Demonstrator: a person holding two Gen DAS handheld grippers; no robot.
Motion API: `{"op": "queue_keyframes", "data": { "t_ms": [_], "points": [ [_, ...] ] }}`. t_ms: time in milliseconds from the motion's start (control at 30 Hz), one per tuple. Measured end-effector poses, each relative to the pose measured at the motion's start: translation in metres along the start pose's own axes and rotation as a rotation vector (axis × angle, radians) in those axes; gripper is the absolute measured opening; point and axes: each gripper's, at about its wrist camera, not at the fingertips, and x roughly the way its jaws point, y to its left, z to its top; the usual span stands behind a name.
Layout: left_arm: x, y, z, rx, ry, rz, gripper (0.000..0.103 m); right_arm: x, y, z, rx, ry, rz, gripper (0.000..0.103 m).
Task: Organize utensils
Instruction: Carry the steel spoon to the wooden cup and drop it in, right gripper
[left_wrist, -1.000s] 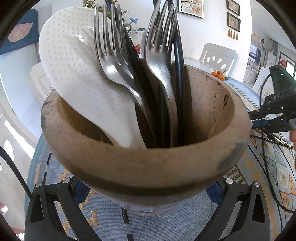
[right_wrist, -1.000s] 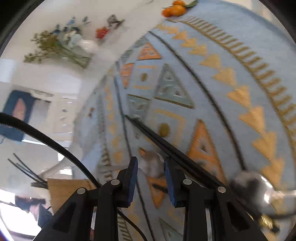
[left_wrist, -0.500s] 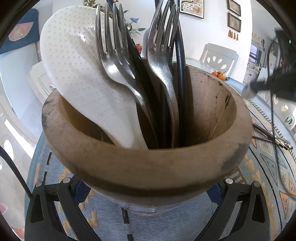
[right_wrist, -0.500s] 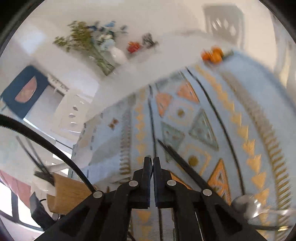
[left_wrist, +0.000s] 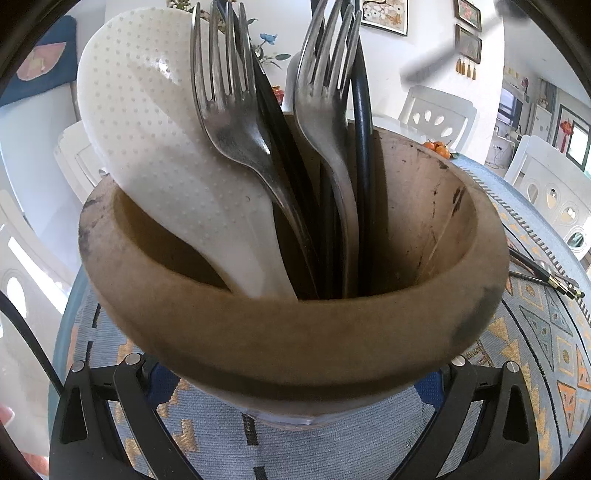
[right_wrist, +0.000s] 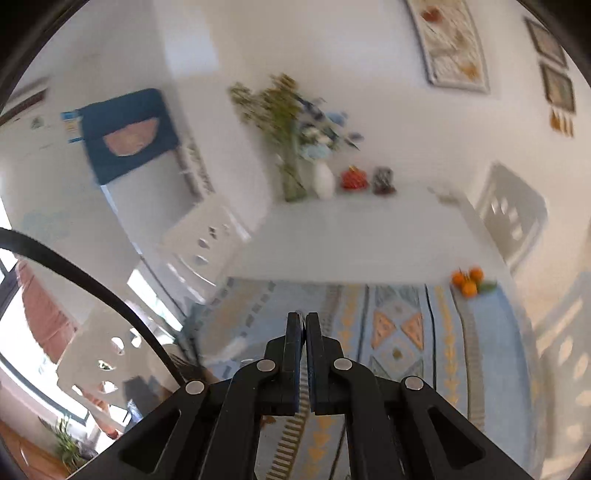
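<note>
Mostly, the sorting looks well along. On the patterned cloth (left_wrist: 535, 369) the wooden holder (left_wrist: 295, 332) sits near, clamped between the fingers of the left gripper (left_wrist: 295, 373). Inside it stand a white paddle (left_wrist: 166, 147) on the left, two forks (left_wrist: 229, 122) and black chopsticks (left_wrist: 364, 147) behind them. Left over is one chopstick pair (left_wrist: 543, 277), lying on the cloth to the right. The right gripper (right_wrist: 305, 325), high over the cloth, is pinched closed; whether anything thin is caught in it I cannot tell.
</note>
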Motion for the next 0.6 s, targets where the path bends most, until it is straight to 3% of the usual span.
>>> {"op": "queue_keyframes", "data": {
  "t_ms": [200,600],
  "points": [
    [0.002,-0.002,0.004,0.0,0.005,0.0,0.1,-0.021,0.042,0.014,-0.129,-0.038,0.059,0.003],
    [0.002,-0.001,0.0,0.001,-0.006,0.001,0.1,0.009,0.085,-0.017,-0.326,0.058,0.075,0.003]
  ]
}}
